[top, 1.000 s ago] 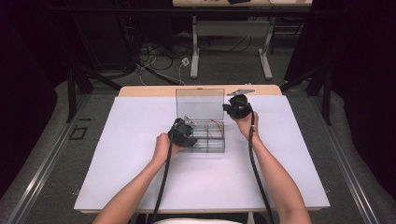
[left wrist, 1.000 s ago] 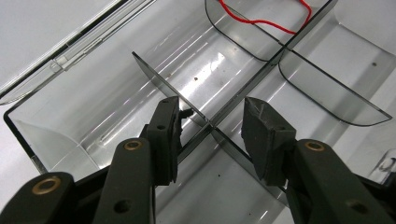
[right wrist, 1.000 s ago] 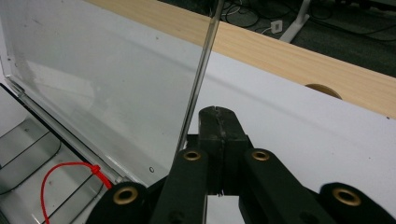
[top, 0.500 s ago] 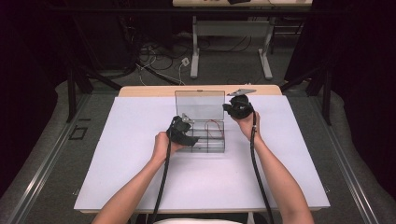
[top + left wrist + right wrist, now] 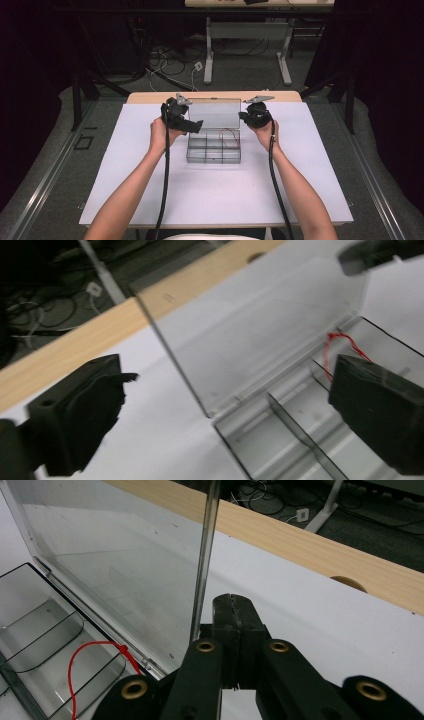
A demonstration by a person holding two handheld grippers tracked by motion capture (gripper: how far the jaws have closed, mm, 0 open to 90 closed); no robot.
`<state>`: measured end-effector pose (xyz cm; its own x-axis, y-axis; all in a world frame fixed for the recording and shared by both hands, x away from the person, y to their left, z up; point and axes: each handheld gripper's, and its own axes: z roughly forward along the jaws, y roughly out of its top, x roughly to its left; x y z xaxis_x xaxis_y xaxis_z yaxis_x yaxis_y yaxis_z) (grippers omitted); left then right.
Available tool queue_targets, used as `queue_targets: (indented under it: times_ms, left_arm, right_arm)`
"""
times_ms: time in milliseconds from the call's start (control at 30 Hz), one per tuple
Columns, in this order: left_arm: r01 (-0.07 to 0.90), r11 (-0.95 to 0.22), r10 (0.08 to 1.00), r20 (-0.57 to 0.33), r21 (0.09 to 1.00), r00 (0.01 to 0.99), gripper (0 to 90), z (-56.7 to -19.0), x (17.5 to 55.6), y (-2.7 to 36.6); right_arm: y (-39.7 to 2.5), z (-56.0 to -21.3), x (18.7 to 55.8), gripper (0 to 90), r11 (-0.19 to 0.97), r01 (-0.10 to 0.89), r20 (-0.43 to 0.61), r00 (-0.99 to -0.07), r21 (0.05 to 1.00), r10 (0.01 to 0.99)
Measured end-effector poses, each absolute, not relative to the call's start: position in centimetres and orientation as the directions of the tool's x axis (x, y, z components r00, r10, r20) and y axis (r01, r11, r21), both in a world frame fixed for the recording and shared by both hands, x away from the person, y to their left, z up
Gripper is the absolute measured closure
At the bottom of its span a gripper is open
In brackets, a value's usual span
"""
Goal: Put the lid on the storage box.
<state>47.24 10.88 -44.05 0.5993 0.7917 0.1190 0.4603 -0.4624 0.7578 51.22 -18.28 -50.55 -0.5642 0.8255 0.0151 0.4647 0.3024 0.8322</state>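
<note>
Two grippers are up at the far part of the white table, one on each side of a clear plastic box. The box sits in the middle of the table, between the two hands. Its lid stands up, hinged at the back of the box. Inside, thin walls split the box into small compartments. A red wire lies in the back compartment on the right side.

The left gripper is near the left edge of the lid. In the left gripper view its two black jaws are spread wide apart, with nothing between them. The lid's left edge and the back of the box sit in the space between the jaws, farther off. The red wire shows just past the jaw on the right.

The right gripper is just beside the right edge of the lid. In the right gripper view its jaws are pressed together, and nothing is held in them. The thin edge of the lid stands just to the left of the jaw tips. I cannot tell if they touch it.
</note>
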Motion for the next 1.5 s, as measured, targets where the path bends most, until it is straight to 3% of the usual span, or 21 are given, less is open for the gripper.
queue_targets:
  times_ms: [67,133,200,500,833,1067,1100,1233,1333,1500]
  left_arm:
    - [0.455,-0.465,0.795,0.132,0.76,0.591,22.0,-43.2,47.9,11.0]
    - [0.449,-0.466,0.802,0.15,0.762,0.578,26.6,-42.5,48.5,10.9]
    - [0.441,-0.479,0.792,0.158,0.758,0.589,42.4,-42.1,49.5,10.9]
    - [0.435,-0.548,0.748,0.186,0.714,0.637,66.3,-42.3,50.7,10.5]
    - [0.42,-0.549,0.739,0.185,0.723,0.648,70.6,-42.2,50.2,10.9]
    - [0.409,-0.56,0.731,0.197,0.721,0.653,71.1,-42.2,49.6,11.0]
    - [0.406,-0.562,0.73,0.201,0.721,0.654,71.3,-42.2,49.6,11.0]
    - [0.411,-0.56,0.732,0.196,0.72,0.653,71.2,-42.2,49.6,11.0]
    - [0.412,-0.559,0.732,0.195,0.72,0.653,71.2,-42.2,49.6,11.0]
    - [0.405,-0.574,0.723,0.209,0.712,0.658,71.7,-42.1,49.5,11.0]
  right_arm:
    - [-18.3,-50.6,51.2,90.0,0.308,0.458,0.009,-0.569,0.834,0.822]
    - [-18.3,-50.5,51.2,90.0,0.317,0.458,0.004,-0.574,0.83,0.819]
    - [-18.3,-50.4,51.1,90.0,0.318,0.459,0.001,-0.571,0.829,0.821]
    - [-18.3,-50.4,51.0,90.0,0.324,0.458,0.0,-0.577,0.828,0.817]
    - [-19.1,-49.3,50.1,88.7,0.336,0.455,-0.012,-0.58,0.824,0.814]
    - [-19.9,-46.3,48.5,74.6,0.353,0.433,-0.019,-0.609,0.83,0.793]
    - [-19.8,-45.2,48.4,67.1,0.355,0.428,-0.019,-0.616,0.831,0.787]
    - [-18.9,-43.6,48.8,59.3,0.363,0.437,-0.01,-0.628,0.823,0.778]
    - [-18.4,-43.0,49.3,61.5,0.372,0.439,-0.017,-0.628,0.817,0.778]
    - [-17.3,-42.3,50.0,73.2,0.393,0.456,-0.015,-0.637,0.798,0.771]
